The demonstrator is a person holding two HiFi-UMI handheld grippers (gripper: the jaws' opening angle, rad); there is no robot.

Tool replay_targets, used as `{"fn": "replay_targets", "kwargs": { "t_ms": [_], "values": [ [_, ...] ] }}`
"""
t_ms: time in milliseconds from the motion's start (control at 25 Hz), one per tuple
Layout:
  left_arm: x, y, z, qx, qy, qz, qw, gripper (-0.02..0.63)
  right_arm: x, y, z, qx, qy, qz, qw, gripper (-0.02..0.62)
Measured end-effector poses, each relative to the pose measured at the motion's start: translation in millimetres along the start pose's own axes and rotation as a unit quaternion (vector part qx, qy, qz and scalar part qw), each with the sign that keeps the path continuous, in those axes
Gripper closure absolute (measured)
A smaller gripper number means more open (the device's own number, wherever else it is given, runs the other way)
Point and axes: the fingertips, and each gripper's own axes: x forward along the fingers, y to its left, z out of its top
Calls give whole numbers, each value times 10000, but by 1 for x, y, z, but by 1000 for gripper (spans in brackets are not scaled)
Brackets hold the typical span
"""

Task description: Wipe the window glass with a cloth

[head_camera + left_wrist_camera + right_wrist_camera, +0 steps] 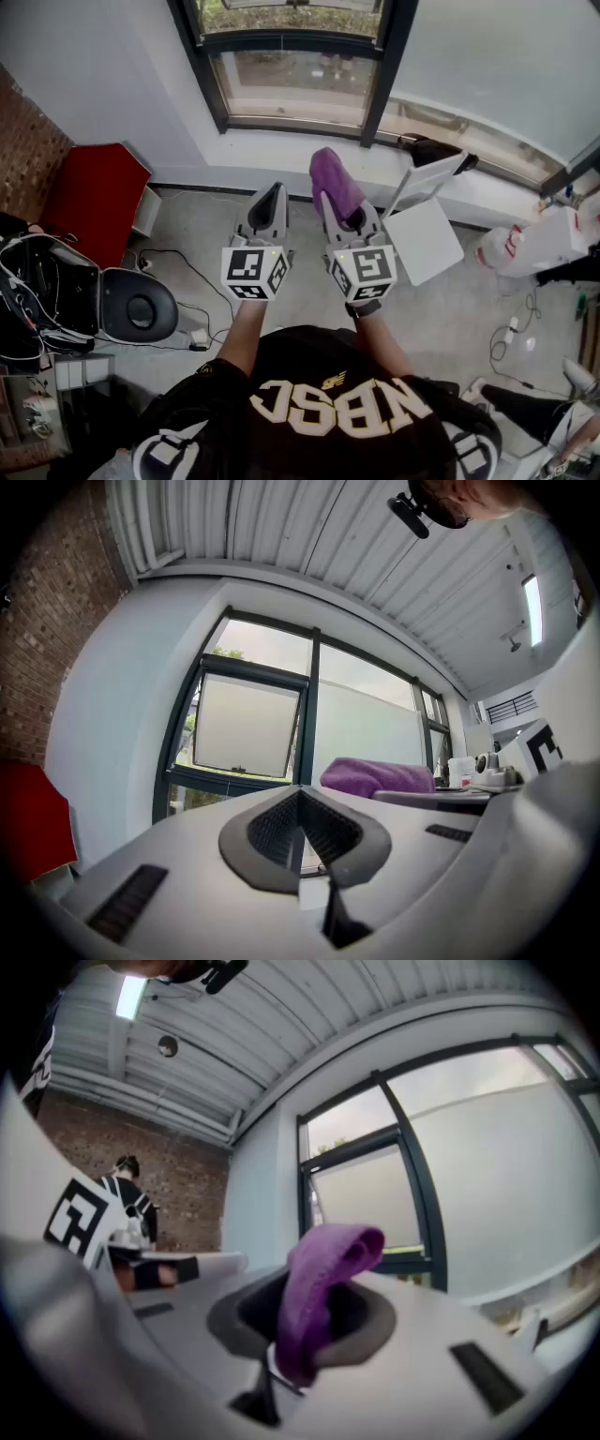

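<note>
Both face the window glass (295,84) over grey floor (450,319): left tongs (302,803) clenched empty, right tongs (302,1330) grasping cloth (319,1269).

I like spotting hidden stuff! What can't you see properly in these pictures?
- Purple cloth: its lower end is hidden, pinched inside the right gripper, in the right gripper view.
- Window: its top is cut off by the head view's upper edge. Any dirt on it is too faint to tell in any view.
- White container: its label is too small and blurry to read in the head view.
</note>
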Motion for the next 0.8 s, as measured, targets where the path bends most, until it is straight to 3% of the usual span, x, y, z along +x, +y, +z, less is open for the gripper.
{"fn": "replay_targets", "kwargs": {
  "t_ms": [280,520,800],
  "values": [
    [-2,-41,-28,75,72,44,9999,580,-23,-19,-15,185,-85,202,9996,518],
    [2,-23,-39,91,101,181,9997,580,-15,-21,-22,89,-130,207,9997,518],
    [56,11,-40,124,224,37,9997,580,42,-52,-30,302,-12,-20,9995,518]
  ]
}}
